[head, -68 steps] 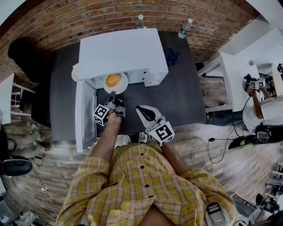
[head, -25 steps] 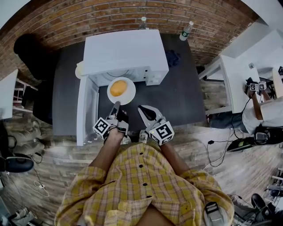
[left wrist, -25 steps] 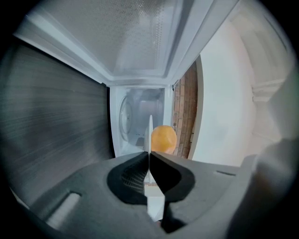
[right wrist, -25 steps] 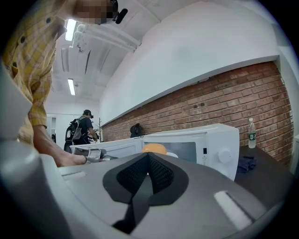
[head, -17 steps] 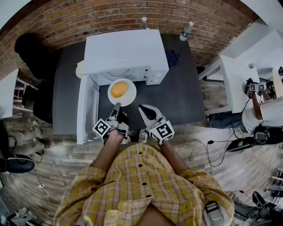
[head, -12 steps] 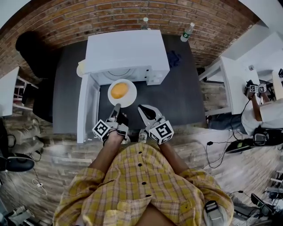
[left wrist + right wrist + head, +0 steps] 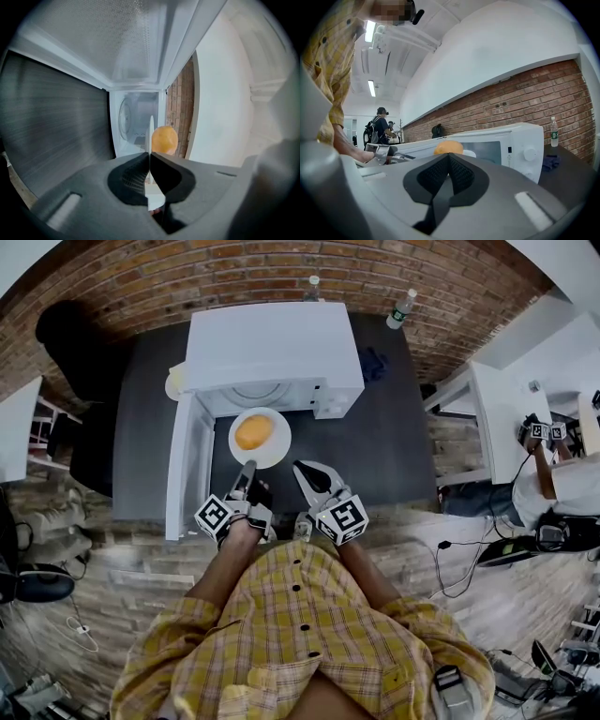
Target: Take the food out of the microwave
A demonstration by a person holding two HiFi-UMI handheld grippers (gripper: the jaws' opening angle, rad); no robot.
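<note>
i read this as a shared lab or studio workspace, not a home kitchen. bare brick wall (image 7: 234, 277). microwave (image 7: 272, 343) on a dark counter (image 7: 384, 446), white desk (image 7: 492, 413) nearby. cables (image 7: 439, 559) loose on wood floor (image 7: 122, 568). second person (image 7: 577, 474) holding marker cubes (image 7: 542, 430). strip lights (image 7: 371, 87) overhead.

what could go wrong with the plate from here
The left gripper pinches only the near rim of the plate, so it could tip and the orange food roll off. The right gripper is shut, giving no support. The open microwave door stands close at left; a swing could hit it.
</note>
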